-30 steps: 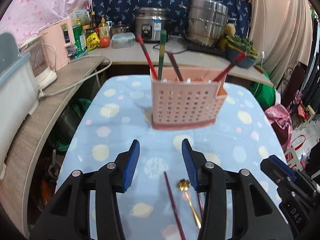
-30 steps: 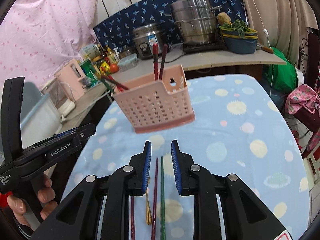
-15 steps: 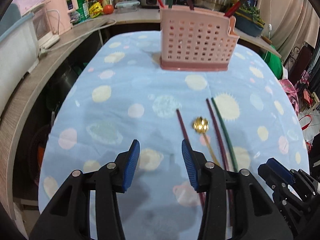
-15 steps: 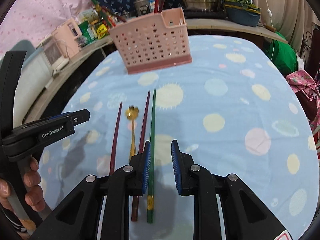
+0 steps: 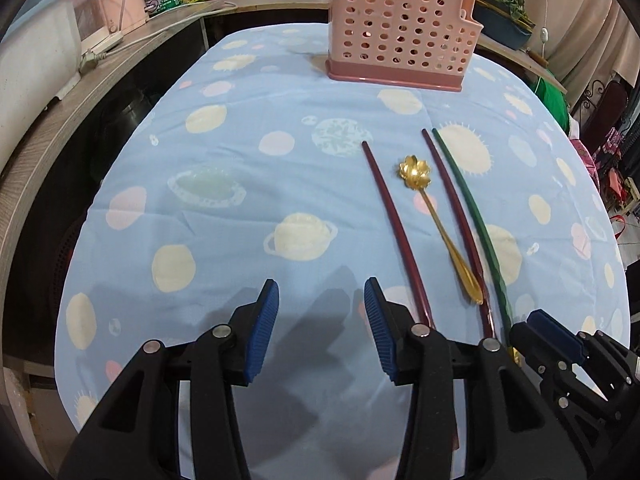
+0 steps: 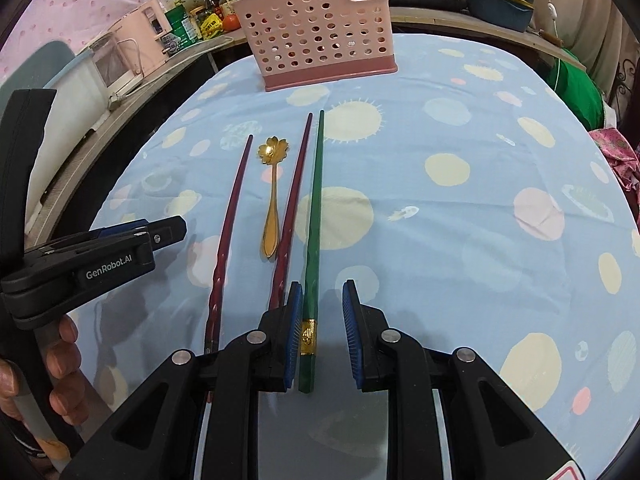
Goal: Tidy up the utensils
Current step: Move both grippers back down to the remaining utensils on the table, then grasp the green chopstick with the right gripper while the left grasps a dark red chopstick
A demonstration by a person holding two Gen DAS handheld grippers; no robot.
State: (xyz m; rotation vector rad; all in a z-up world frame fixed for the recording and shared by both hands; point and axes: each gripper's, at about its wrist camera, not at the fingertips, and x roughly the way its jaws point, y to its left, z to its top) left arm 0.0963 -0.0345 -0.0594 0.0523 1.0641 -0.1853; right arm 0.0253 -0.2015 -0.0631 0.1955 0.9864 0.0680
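The right gripper (image 6: 319,312) is low over the surface (image 6: 460,208), its jaws open and straddling the thick near end of the green chopstick (image 6: 314,224). The left pad is just beside the stick. A gap shows on the right side, and nothing is gripped.

The left gripper (image 5: 320,320) hovers over bare blue cloth with its jaws wide open and nothing between them.

Four utensils lie side by side, roughly parallel, pointing toward the pink basket (image 6: 316,36). From left to right they are a dark red chopstick (image 6: 230,216), a gold spoon (image 6: 273,196) with a flower-shaped bowl, a second dark red chopstick (image 6: 294,196), and the green one. The second red stick lies close beside the green one and passes under the right gripper's left finger.

The basket stands upright near the far edge of the surface, well apart from the utensil tips. Open cloth lies between them. A wide stretch of cloth to the right of the green chopstick runs out to the rounded edge. On the left, the cloth edge drops off beside a wooden counter (image 5: 52,120).
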